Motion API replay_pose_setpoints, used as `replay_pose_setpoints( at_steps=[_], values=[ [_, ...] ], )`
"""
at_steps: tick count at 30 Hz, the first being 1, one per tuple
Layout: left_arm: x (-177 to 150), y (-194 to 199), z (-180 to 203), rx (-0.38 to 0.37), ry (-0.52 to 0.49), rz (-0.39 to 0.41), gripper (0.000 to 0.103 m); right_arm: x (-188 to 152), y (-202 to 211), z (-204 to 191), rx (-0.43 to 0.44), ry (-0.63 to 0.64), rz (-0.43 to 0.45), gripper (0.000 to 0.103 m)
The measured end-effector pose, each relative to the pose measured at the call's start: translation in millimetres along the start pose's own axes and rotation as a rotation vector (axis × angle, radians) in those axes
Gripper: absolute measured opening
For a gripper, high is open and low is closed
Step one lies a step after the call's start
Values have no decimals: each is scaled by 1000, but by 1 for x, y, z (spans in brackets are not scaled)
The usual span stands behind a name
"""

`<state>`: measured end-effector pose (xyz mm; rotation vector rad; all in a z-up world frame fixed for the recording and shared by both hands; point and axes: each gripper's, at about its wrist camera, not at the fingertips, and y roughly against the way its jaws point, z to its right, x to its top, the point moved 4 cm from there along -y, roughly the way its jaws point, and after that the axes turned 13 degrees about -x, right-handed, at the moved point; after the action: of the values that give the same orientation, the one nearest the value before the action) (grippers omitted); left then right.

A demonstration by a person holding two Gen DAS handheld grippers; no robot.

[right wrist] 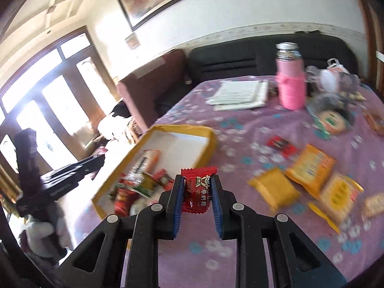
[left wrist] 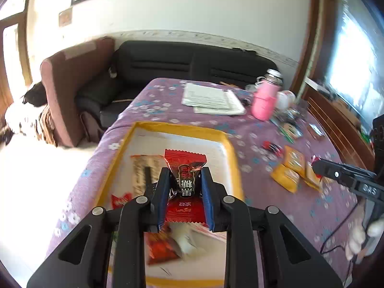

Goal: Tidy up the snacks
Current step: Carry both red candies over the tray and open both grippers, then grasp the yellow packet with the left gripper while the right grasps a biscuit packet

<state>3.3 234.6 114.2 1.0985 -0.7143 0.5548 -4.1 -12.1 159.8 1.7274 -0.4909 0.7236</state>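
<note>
My left gripper is shut on a red and black candy, held in the air above the yellow-rimmed tray. The tray holds several snack packets, among them an orange one and a red one. My right gripper is shut on a red candy, held over the purple cloth just right of the tray. In the left wrist view the right gripper comes in from the right edge. The left gripper's black body shows at the left of the right wrist view.
Yellow biscuit packets and a small red packet lie on the flowered purple tablecloth right of the tray. Farther back stand a pink bottle, a stack of papers and plastic bags. A black sofa is beyond the table.
</note>
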Motion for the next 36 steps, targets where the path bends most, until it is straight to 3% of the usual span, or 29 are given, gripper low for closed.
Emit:
replay_pose_setpoints(
  at_steps=[5, 10, 14, 17, 19, 22, 26, 31, 34, 36],
  values=[
    [7, -33, -45, -18, 118, -13, 23, 22, -73, -51, 7, 25, -126, 22],
    [5, -76, -61, -62, 169, -67, 23, 18, -152, -71, -91, 48, -238, 22],
    [2, -101, -71, -81, 214, -102, 23, 9, -184, -67, -108, 18, -278, 22],
    [-2, -110, -76, -53, 232, -110, 23, 5, -196, -71, -106, 22, -292, 26],
    [-3, -112, -76, -52, 236, -112, 30, 7, -198, -72, -103, 25, -280, 26],
    [-5, -111, -74, -57, 236, -121, 37, 8, -197, -70, -97, 5, -275, 36],
    [-6, -85, -52, -2, 133, -93, 39, 11, -166, -65, -64, -11, -223, 36],
    [-9, -26, -5, 117, -12, 43, 85, 9, -106, -44, -20, -29, -145, 38],
    [-19, 3, 28, 122, -69, 77, 86, 6, -78, -20, -70, -2, -95, 45],
    [-29, 16, 39, 80, -57, 73, 85, 6, -67, 2, -146, 34, -69, 50]
  ],
)
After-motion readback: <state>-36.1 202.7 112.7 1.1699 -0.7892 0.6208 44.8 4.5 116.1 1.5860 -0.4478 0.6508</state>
